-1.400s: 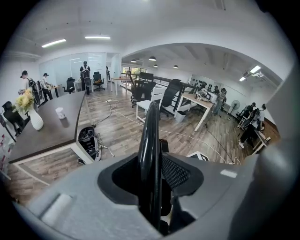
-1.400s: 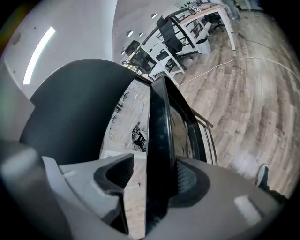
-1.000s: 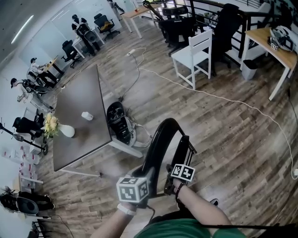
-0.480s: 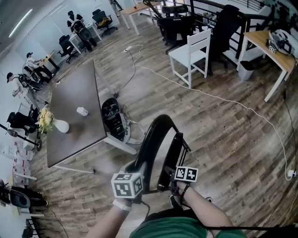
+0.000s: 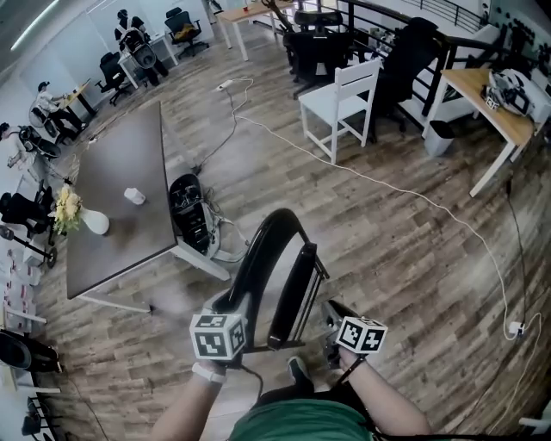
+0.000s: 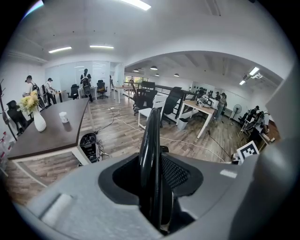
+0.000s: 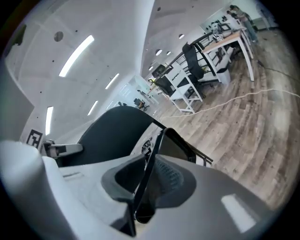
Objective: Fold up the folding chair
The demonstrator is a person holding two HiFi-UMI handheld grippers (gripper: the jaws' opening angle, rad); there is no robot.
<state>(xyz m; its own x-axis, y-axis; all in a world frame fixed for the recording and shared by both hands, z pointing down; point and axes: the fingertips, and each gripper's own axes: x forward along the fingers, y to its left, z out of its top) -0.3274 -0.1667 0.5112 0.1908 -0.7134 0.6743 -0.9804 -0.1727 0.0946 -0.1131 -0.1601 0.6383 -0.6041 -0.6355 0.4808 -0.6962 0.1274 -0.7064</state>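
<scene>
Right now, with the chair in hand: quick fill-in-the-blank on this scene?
The left gripper has its jaws shut on the folding chair's black ___.
The vase of flowers stands on the dark ___.
The slat-backed chair standing farther off is ___.
Missing: backrest; table; white.

I was working in an open-plan office: ahead of the fingers [image 6: 178, 172] of the left gripper [image 6: 157, 164] stood a long dark rectangular table [image 6: 47, 136], black wheeled office chairs [image 5: 183, 23] and a light wooden desk [image 5: 482, 90], with people [image 5: 41, 96] at workstations leftward, under white ceiling strip lights [image 6: 60, 49].
</scene>
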